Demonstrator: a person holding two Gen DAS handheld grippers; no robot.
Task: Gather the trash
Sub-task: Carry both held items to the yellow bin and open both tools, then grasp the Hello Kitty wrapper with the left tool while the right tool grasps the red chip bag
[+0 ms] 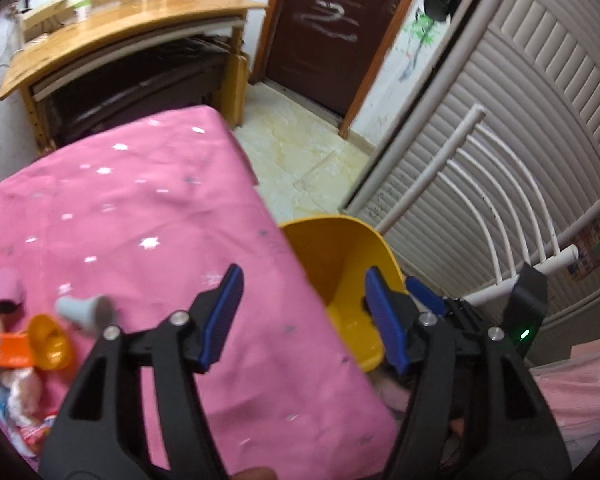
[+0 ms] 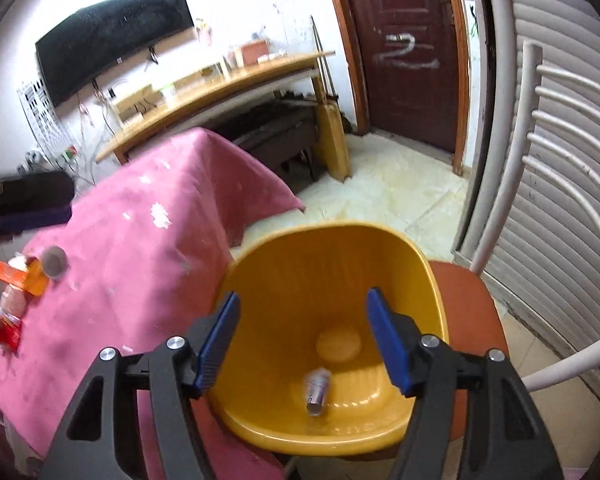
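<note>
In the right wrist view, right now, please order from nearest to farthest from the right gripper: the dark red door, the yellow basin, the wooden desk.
1. yellow basin: directly below the open right gripper, on the chair.
2. wooden desk: beyond the pink tablecloth, upper left.
3. dark red door: at the far end of the floor, upper right.

A blurred small object (image 2: pixel 318 392) lies unidentifiable in the yellow bin (image 2: pixel 284 280); table-edge wrappers (image 1: pixel 20 400) are cut off.

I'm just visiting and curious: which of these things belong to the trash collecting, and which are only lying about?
Part of the job:
yellow bin
small piece inside it
wrappers and cups on the pink cloth

Only lying about:
wooden desk
white chair
brown door
</note>
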